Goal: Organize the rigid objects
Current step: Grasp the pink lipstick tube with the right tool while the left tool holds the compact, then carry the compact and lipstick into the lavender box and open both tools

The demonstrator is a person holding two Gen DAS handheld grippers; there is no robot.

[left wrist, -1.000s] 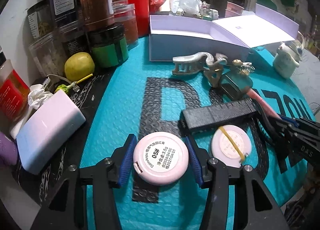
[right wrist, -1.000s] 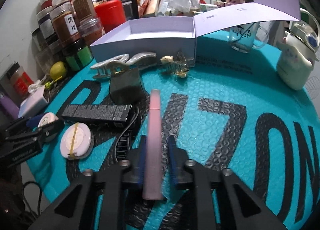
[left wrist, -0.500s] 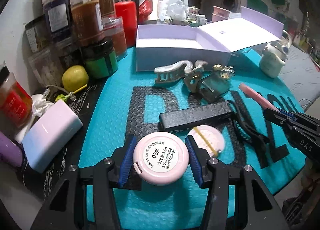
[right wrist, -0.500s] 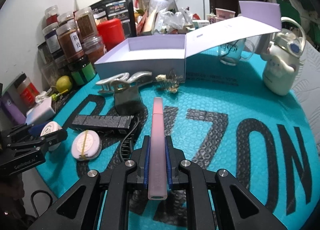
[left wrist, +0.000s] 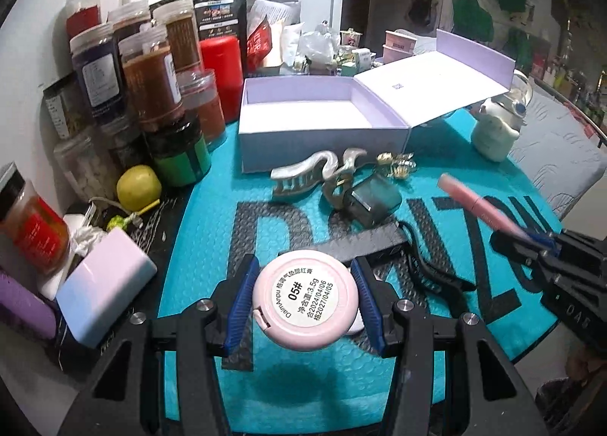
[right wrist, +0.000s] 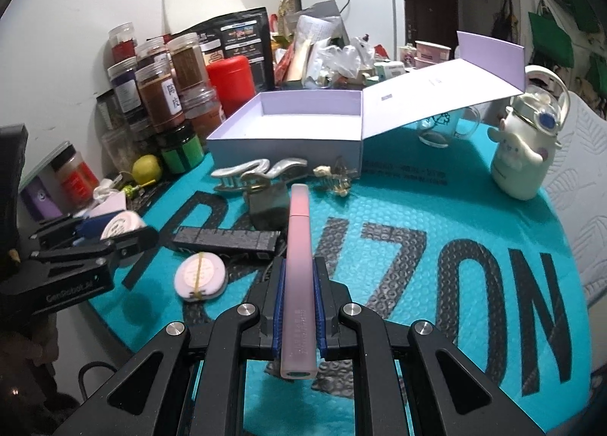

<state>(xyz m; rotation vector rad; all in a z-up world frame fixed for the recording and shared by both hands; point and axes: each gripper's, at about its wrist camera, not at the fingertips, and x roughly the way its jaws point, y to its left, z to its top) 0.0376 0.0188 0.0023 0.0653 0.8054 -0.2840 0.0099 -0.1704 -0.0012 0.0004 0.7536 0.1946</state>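
My left gripper [left wrist: 305,297] is shut on a round pink compact [left wrist: 305,299] with a white label and holds it above the teal mat. It also shows in the right wrist view [right wrist: 121,225]. My right gripper [right wrist: 297,299] is shut on a long pink tube [right wrist: 299,265], lifted off the mat; the tube shows at the right of the left wrist view [left wrist: 478,206]. An open lilac box [left wrist: 322,121] [right wrist: 288,125] stands empty at the back. On the mat lie a second pink compact with a yellow band [right wrist: 200,278], a black bar [right wrist: 225,239], a silver hair claw [left wrist: 303,176] and a dark green clip [left wrist: 373,201].
Jars [left wrist: 151,83] and a red canister [left wrist: 222,76] crowd the back left, with a green fruit [left wrist: 138,187] and a white power bank [left wrist: 106,286]. A white character bottle [right wrist: 525,155] stands at the right. A gold hair clip [right wrist: 335,180] lies by the box. A black clip [left wrist: 432,273] lies on the mat.
Both grippers have risen and drawn back with their loads. The pink compact and the pink tube are higher off the mat than before.
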